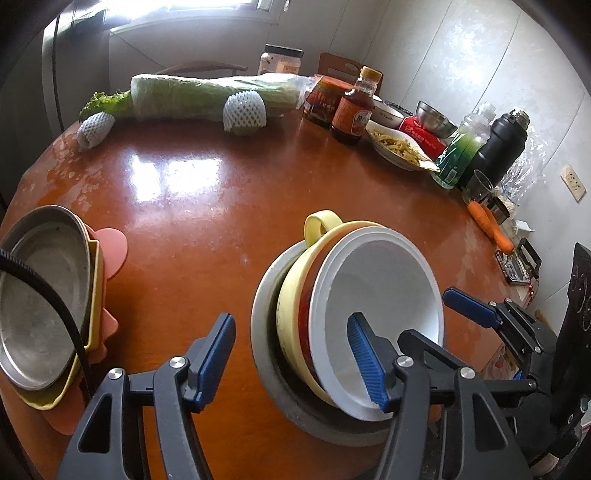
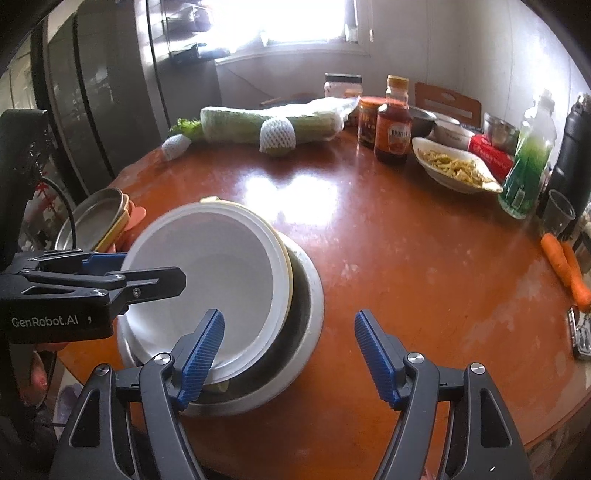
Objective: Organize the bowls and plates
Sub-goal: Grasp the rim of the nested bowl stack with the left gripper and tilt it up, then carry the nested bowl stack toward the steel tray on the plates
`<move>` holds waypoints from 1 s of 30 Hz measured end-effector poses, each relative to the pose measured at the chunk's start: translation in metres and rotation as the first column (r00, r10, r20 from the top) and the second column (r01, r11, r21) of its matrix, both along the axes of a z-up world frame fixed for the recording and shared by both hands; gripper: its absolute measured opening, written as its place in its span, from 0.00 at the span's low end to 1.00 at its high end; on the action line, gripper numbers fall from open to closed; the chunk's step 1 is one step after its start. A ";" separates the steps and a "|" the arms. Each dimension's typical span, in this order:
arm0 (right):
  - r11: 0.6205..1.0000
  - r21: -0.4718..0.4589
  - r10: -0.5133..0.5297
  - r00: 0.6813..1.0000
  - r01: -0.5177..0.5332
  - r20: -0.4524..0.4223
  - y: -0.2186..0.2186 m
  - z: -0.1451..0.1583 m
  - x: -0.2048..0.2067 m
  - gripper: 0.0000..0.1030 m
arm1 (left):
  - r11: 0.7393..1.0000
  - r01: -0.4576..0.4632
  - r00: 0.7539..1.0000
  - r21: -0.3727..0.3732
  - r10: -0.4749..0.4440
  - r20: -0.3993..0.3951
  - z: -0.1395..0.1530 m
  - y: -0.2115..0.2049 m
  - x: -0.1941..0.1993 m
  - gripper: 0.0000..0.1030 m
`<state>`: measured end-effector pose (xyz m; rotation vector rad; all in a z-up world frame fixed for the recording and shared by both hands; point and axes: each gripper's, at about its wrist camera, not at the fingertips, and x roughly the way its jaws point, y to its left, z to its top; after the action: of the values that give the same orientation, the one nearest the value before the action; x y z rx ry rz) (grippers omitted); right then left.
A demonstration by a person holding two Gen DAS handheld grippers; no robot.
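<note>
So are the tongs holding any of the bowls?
No. Both tongs are open. The left tongs have one finger inside the white bowl, the right tongs sit beside the stack, and neither pinches anything.

Daylight pours from a far window (image 2: 306, 22), blown out to white in both views. It throws bright glare patches on the glossy bench (image 1: 177, 177). Fisheye bending curves the edges, with dark vignette corners. The near white bowl (image 2: 207, 258) looks slightly soft.

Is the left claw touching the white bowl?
Cannot tell. The left claw is open around the white bowl rim, but neither view plainly shows contact or a gap.
</note>
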<state>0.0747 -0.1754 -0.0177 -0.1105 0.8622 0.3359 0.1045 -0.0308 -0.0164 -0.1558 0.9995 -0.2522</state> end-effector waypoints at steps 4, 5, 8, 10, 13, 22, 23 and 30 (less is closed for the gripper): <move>1.000 0.006 0.006 1.000 -0.005 -0.027 0.000 -0.008 0.005 0.72 | 1.000 0.001 1.000 0.006 -0.001 -0.008 -0.005 -0.002 0.003 0.61; 1.000 0.006 0.008 0.999 -0.007 -0.033 0.001 -0.009 0.006 0.72 | 1.000 0.006 1.000 0.003 -0.006 -0.013 -0.007 -0.002 0.004 0.61; 1.000 0.016 0.016 0.999 -0.015 -0.049 0.002 -0.014 0.008 0.72 | 1.000 0.015 1.000 0.003 -0.015 -0.020 -0.010 -0.005 0.006 0.61; 0.999 0.027 0.020 0.998 -0.019 -0.055 0.002 -0.015 0.009 0.72 | 1.000 0.019 1.000 0.002 -0.019 -0.024 -0.011 -0.006 0.006 0.61; 0.999 0.038 0.026 0.998 -0.024 -0.057 0.000 -0.016 0.010 0.72 | 1.000 0.022 0.999 0.000 -0.022 -0.030 -0.013 -0.007 0.007 0.61; 0.998 0.057 0.042 0.997 -0.039 -0.060 0.000 -0.018 0.009 0.72 | 0.999 0.034 0.998 0.004 -0.033 -0.046 -0.020 -0.013 0.008 0.61; 0.997 0.059 0.046 0.997 -0.043 -0.057 0.001 -0.018 0.009 0.72 | 0.999 0.038 0.998 0.001 -0.037 -0.046 -0.020 -0.014 0.008 0.61; 0.994 0.078 0.085 0.995 -0.081 -0.054 0.006 -0.019 0.007 0.59 | 0.999 0.041 0.998 -0.006 -0.041 -0.051 -0.021 -0.016 0.008 0.59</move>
<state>0.0821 -0.1690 -0.0369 -0.0667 0.9021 0.4513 0.1127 -0.0472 -0.0377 -0.1472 1.0534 -0.2899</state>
